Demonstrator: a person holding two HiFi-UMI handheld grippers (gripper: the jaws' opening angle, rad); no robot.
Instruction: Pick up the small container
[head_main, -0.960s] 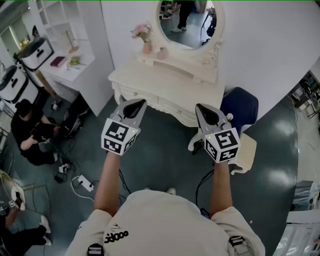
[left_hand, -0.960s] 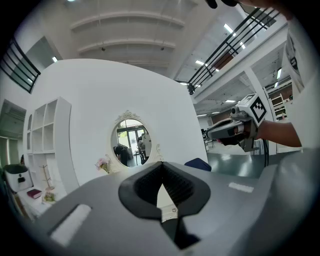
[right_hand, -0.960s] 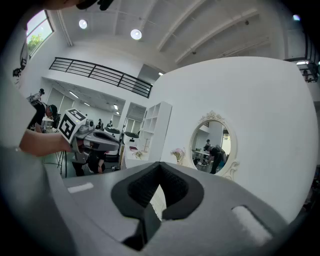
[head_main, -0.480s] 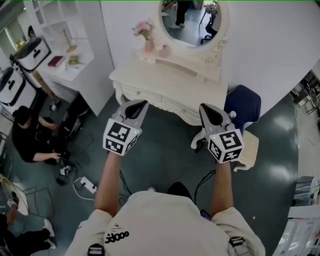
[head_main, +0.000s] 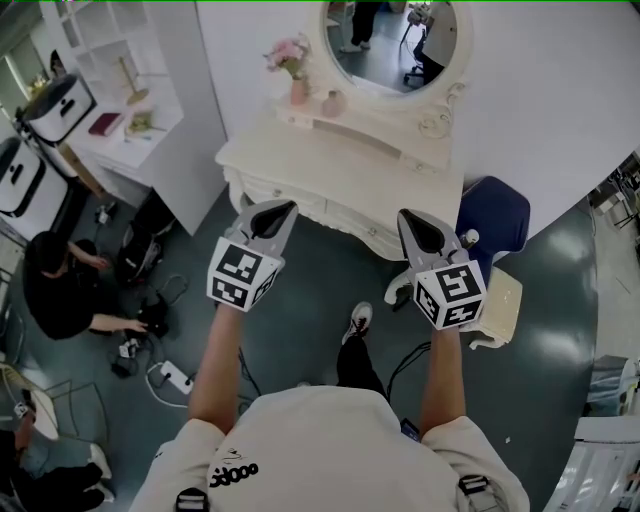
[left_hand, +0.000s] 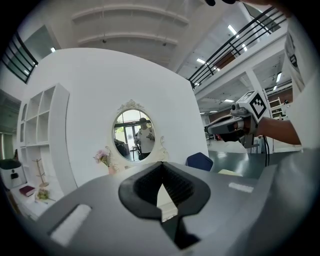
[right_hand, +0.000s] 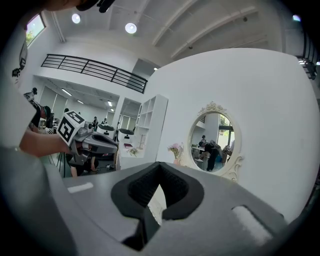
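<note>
Both pairs of jaws are pressed together with nothing in them, left gripper (head_main: 283, 208) and right gripper (head_main: 408, 217) hovering just short of the vanity (head_main: 330, 160). The small container (head_main: 333, 103) is, I reckon, that pink jar on the vanity's back shelf, beside the flower vase (head_main: 298, 92). So I'd call this the approach step: next, step up to the vanity, spread one gripper and reach in. No labels I can read; the shirt print's too small to make out

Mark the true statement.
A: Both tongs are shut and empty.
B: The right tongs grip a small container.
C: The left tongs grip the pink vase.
A: the left tongs and the right tongs each show jaws together with nothing between them, in the air short of the dressing table.
</note>
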